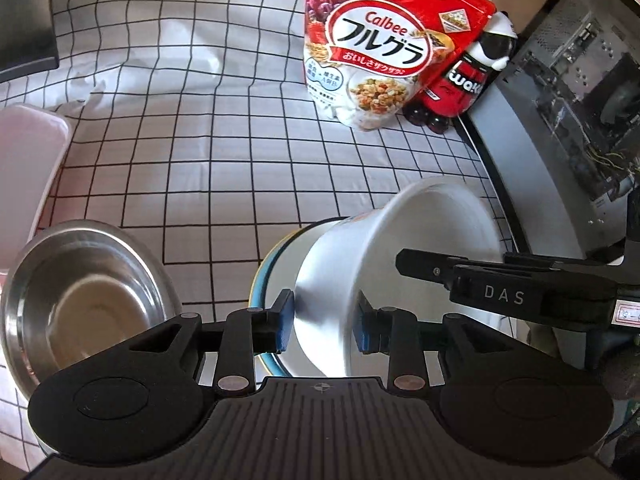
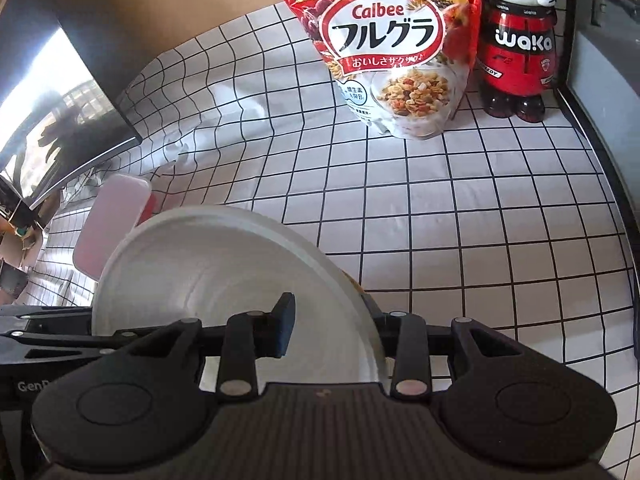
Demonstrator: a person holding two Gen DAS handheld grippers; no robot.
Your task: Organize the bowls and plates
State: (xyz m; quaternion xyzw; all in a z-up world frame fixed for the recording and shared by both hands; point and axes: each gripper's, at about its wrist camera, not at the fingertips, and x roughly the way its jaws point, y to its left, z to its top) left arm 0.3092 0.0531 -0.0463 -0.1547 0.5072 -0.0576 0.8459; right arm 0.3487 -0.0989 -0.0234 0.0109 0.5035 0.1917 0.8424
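A white bowl hangs tilted on its side over the checked tablecloth. My right gripper is shut on its rim, one finger inside the white bowl and the other behind the wall. The left wrist view shows the right gripper reaching in from the right. My left gripper straddles the bowl's base; its blue pads sit right at the sides, and contact is unclear. Beneath the bowl lies a blue-rimmed dish. A steel bowl rests to the left.
A red cereal bag and a red bear-shaped bottle stand at the back. A pink lidded box sits at the left edge. A computer case lines the right side, and a monitor the left.
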